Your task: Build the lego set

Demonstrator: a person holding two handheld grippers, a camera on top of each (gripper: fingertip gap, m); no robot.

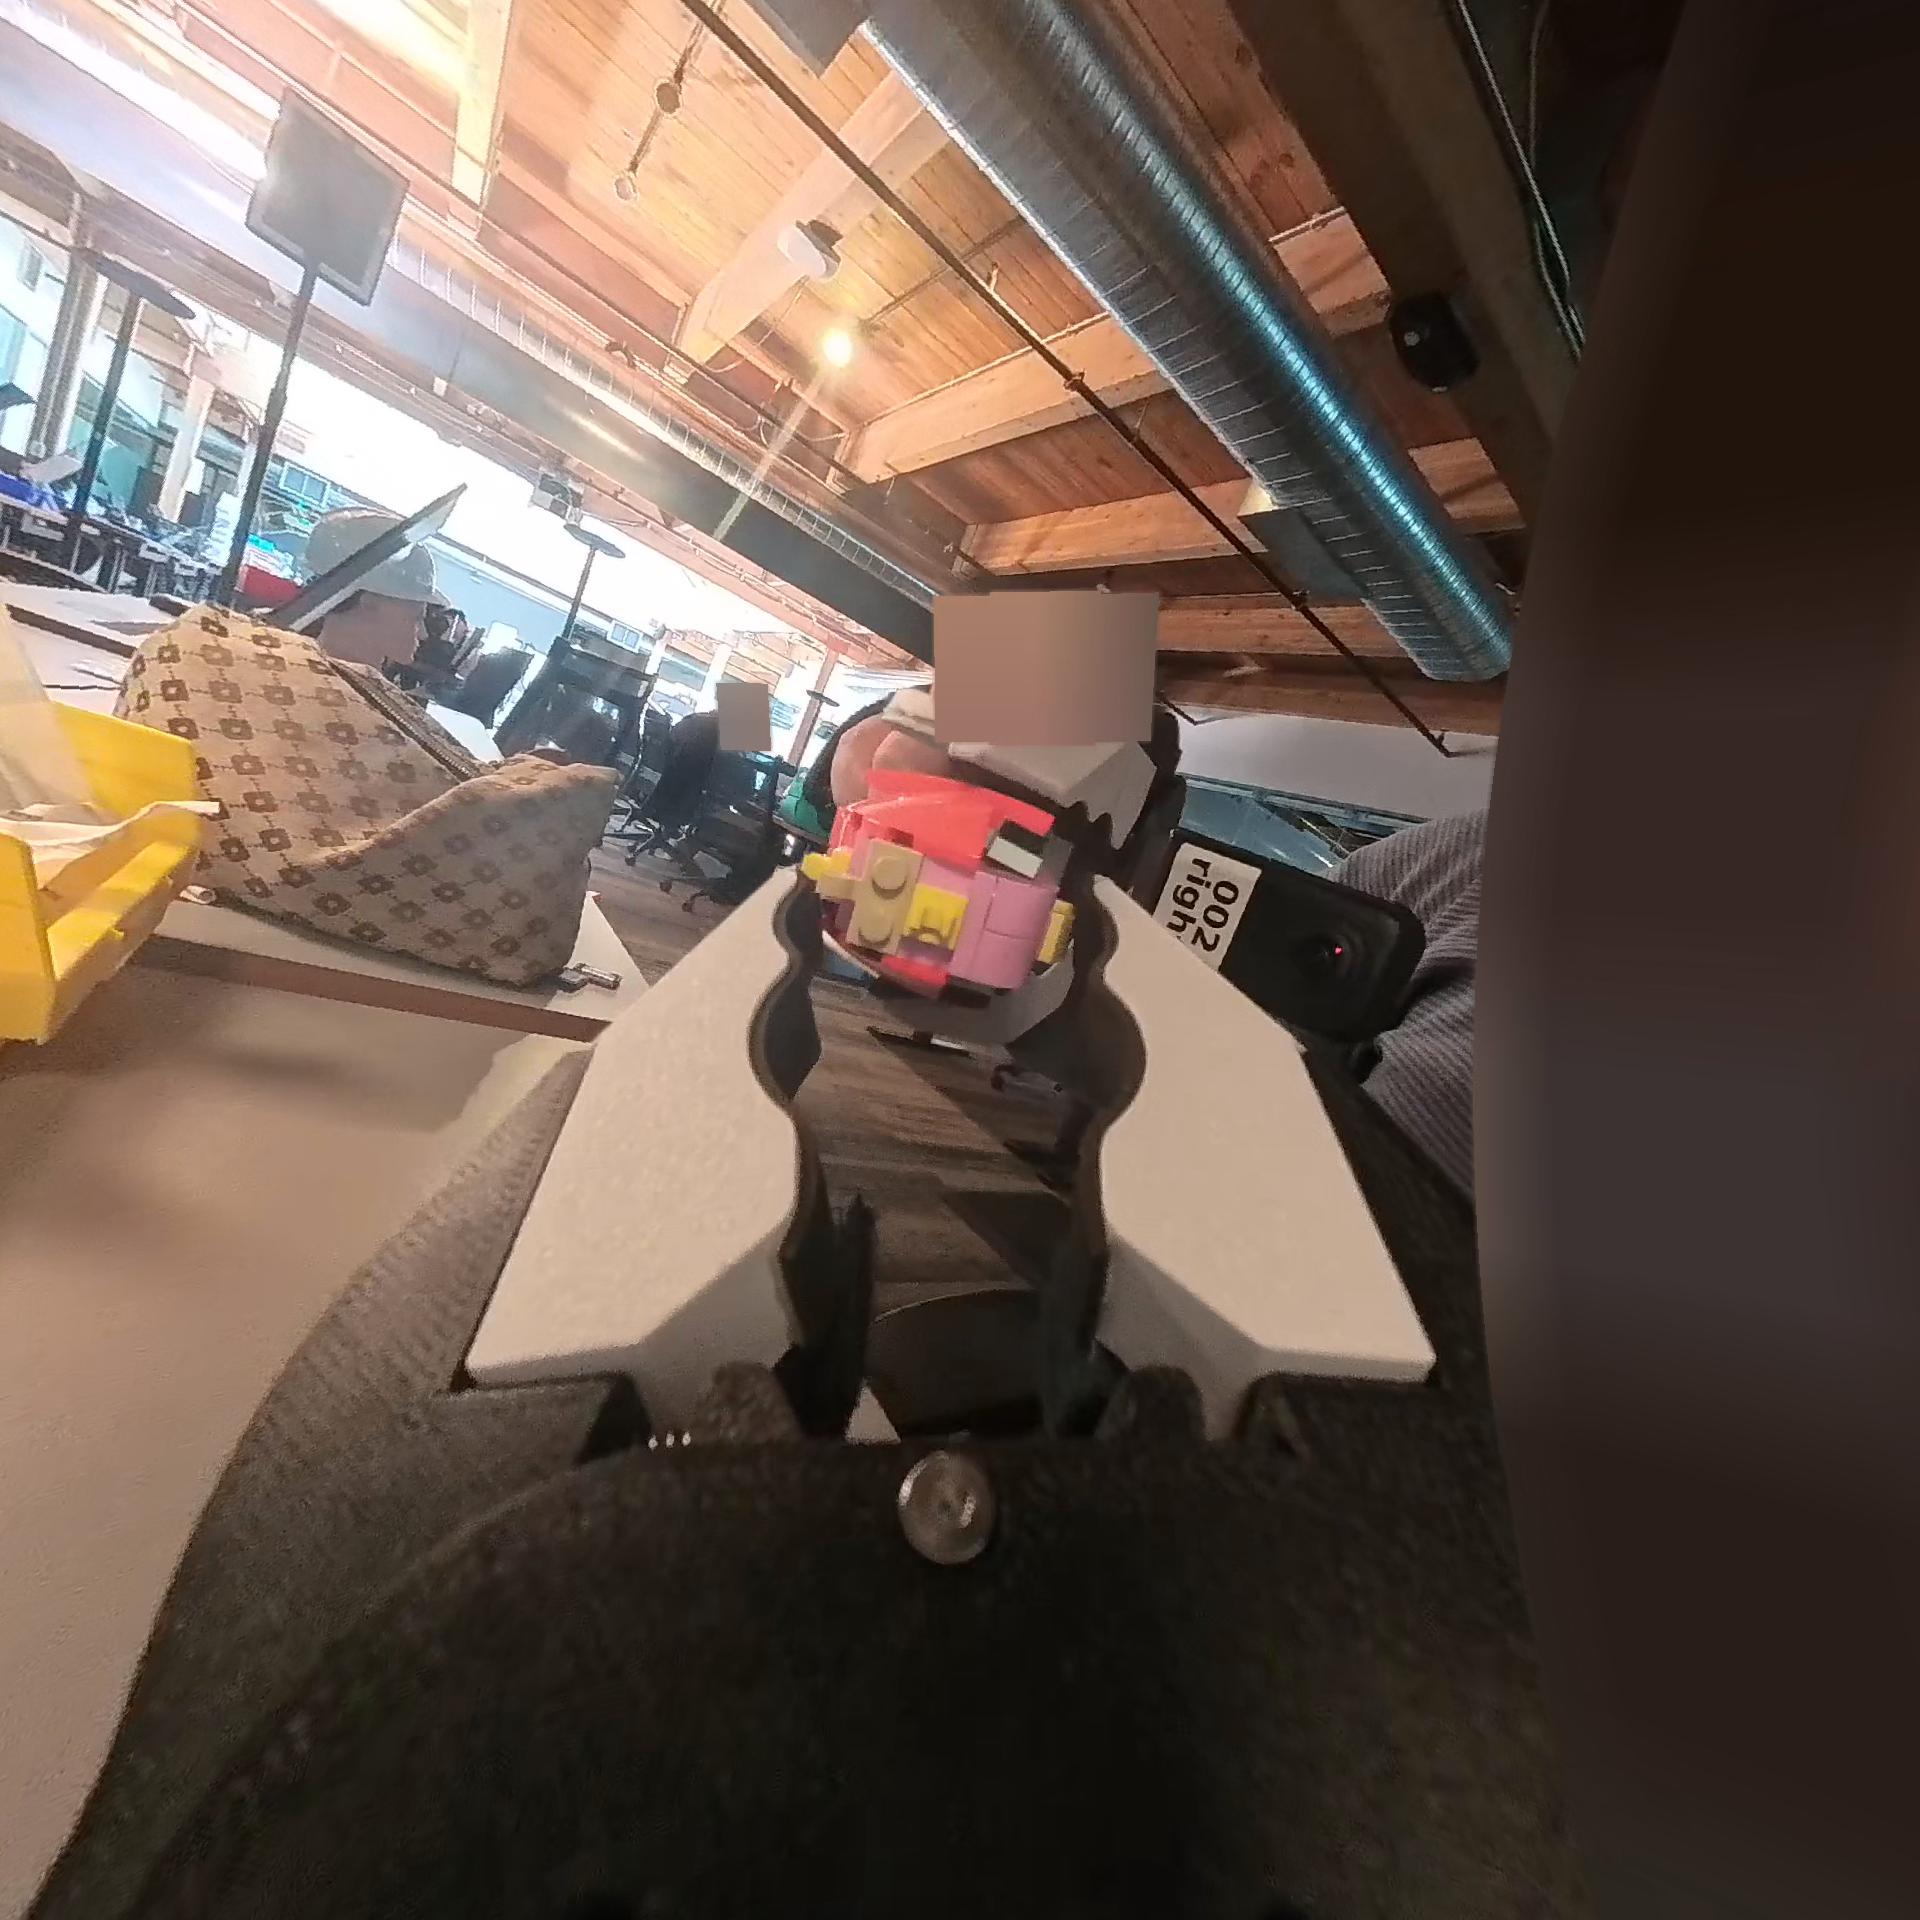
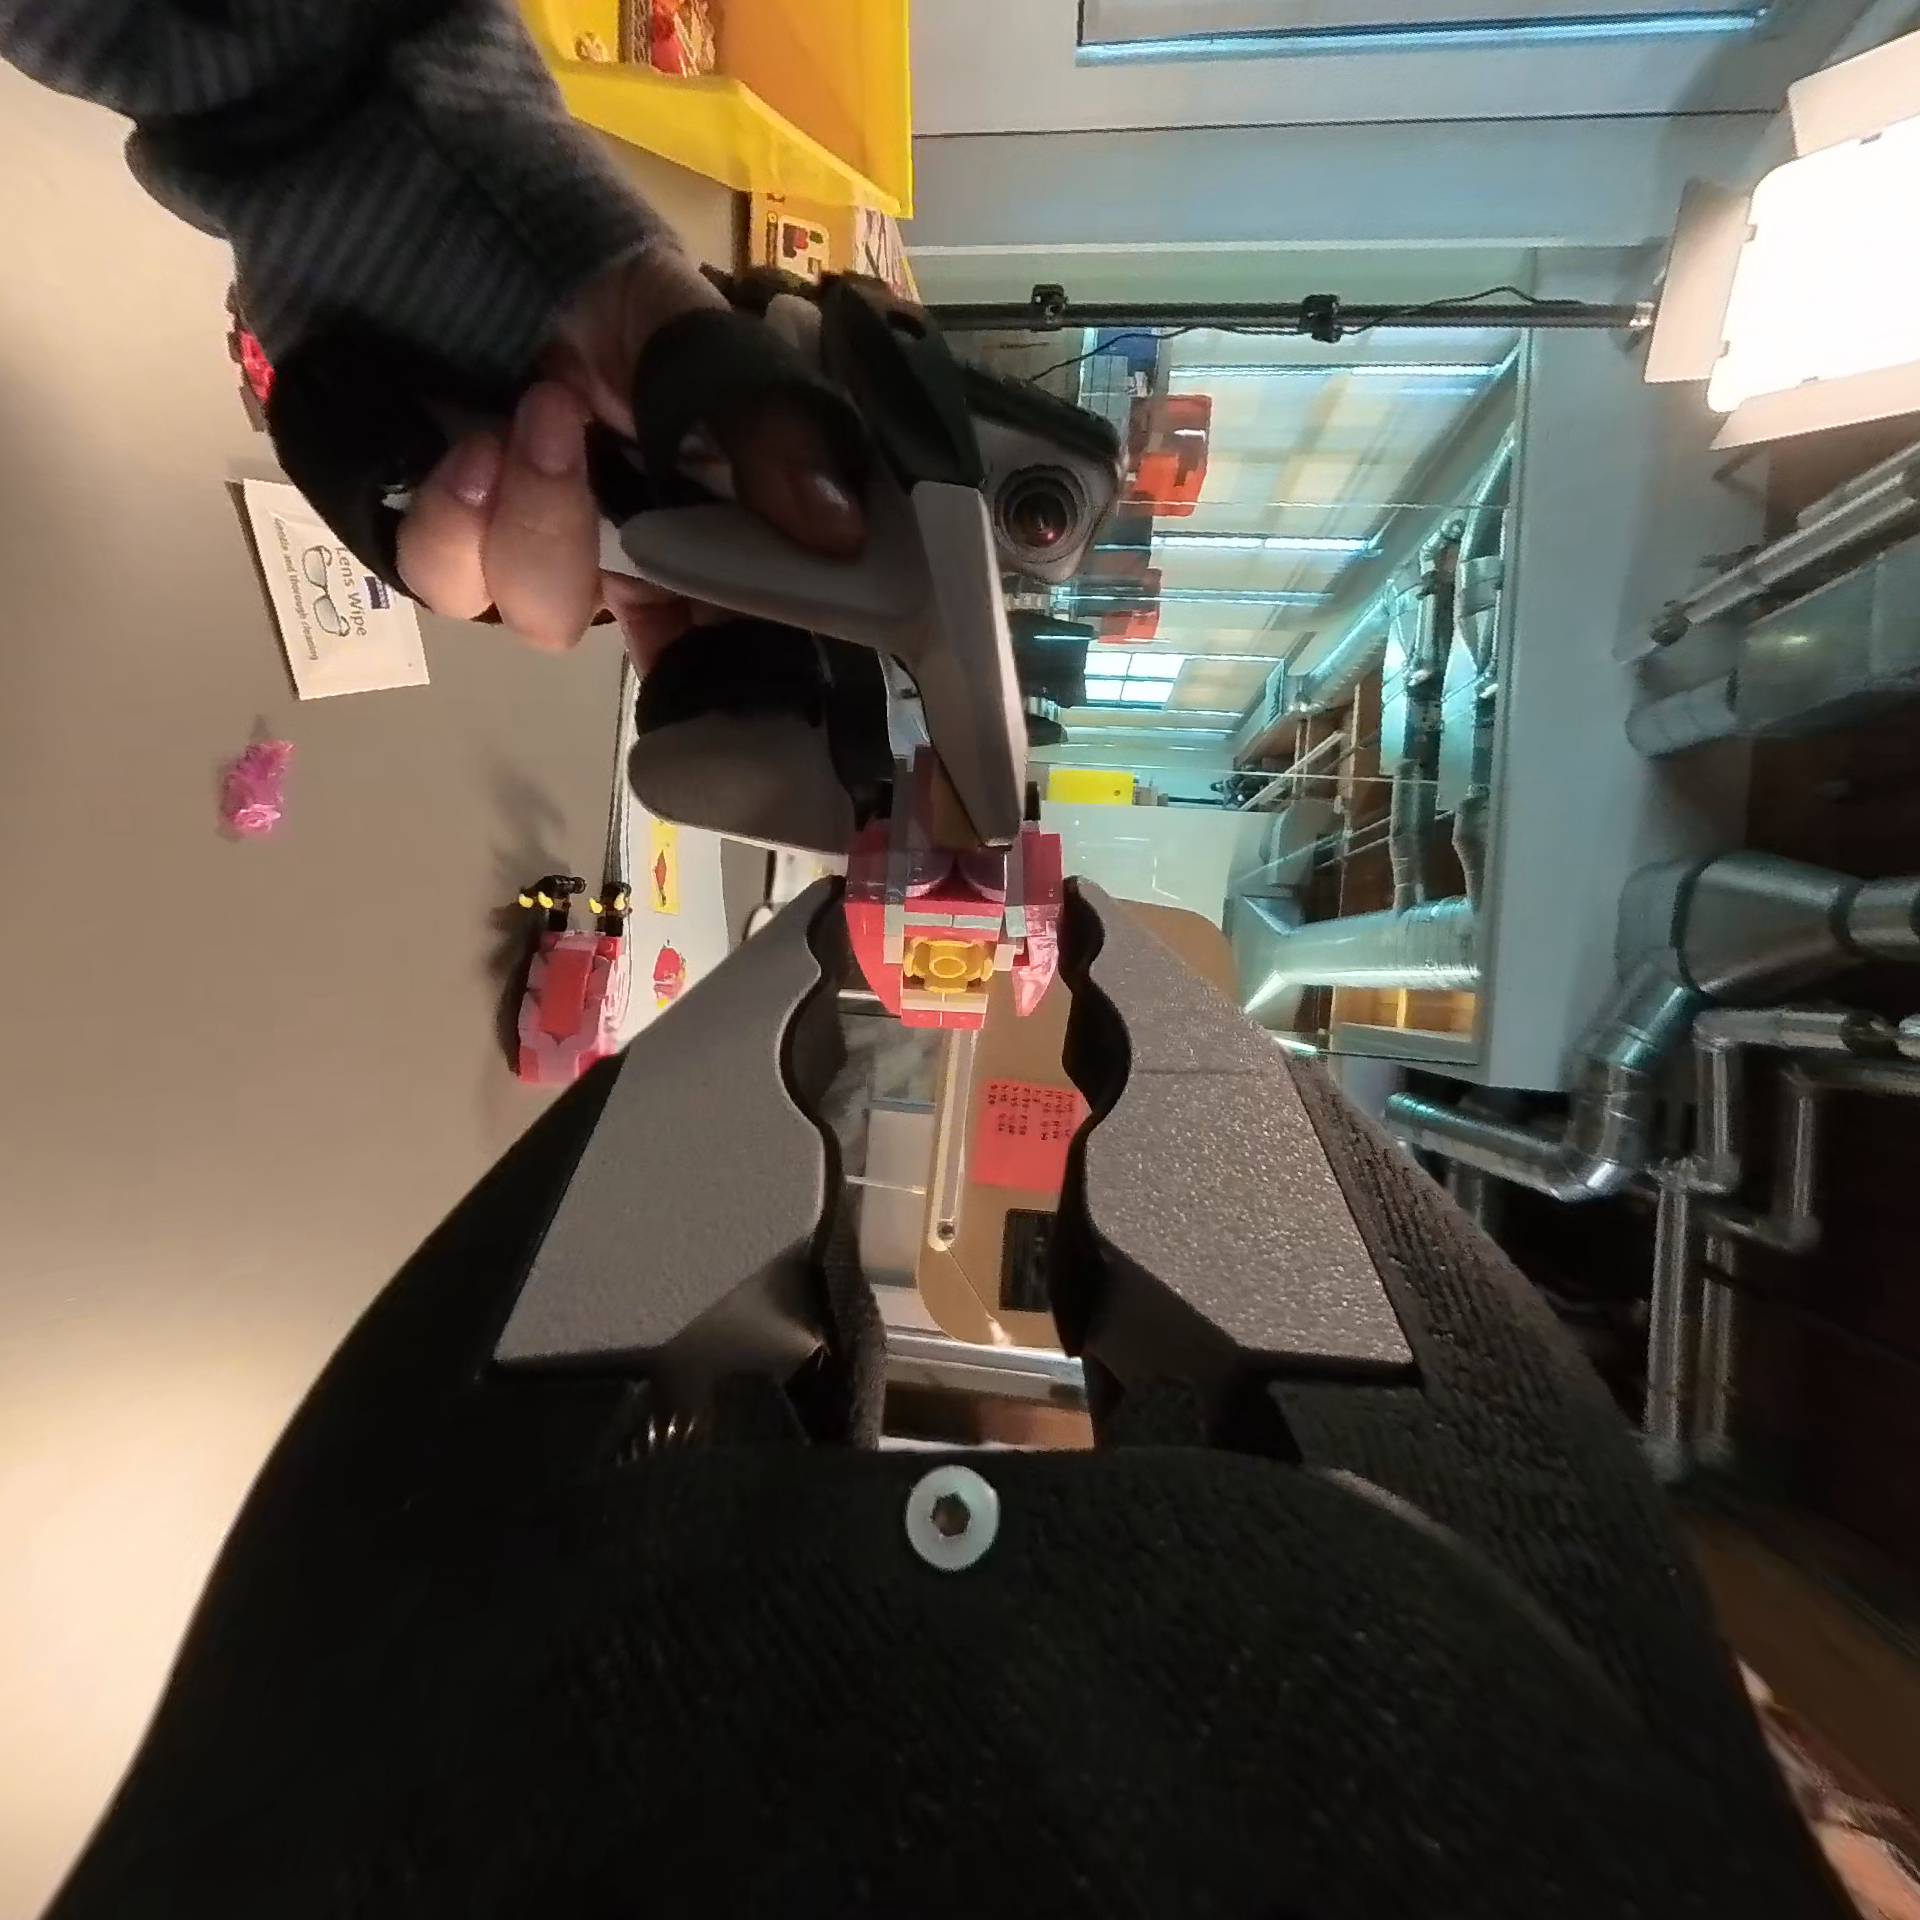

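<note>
Jaws of both grippers close on 1 brick model [image 1: 940, 904], pink and red with yellow and tan pieces, held in the air above the bench [image 1: 208, 1143]. Left gripper [image 1: 940, 914] pinches it from 1 side, right gripper [image 2: 951, 935] from the other, pads pressed to it. Second red model [image 2: 566, 997] and a pink bag [image 2: 255, 790] lie on the bench, apart.

I saw a timber plank ceiling [image 1: 644, 135] crossed by a ribbed metal duct [image 1: 1195, 301] and one lit lamp [image 1: 837, 346]. Daylight flooded the far windows [image 1: 343, 436]. Black office chairs [image 1: 675, 790] stood on the dark floor [image 1: 717, 935] beyond the beige tabletop [image 1: 208, 1164].
</note>
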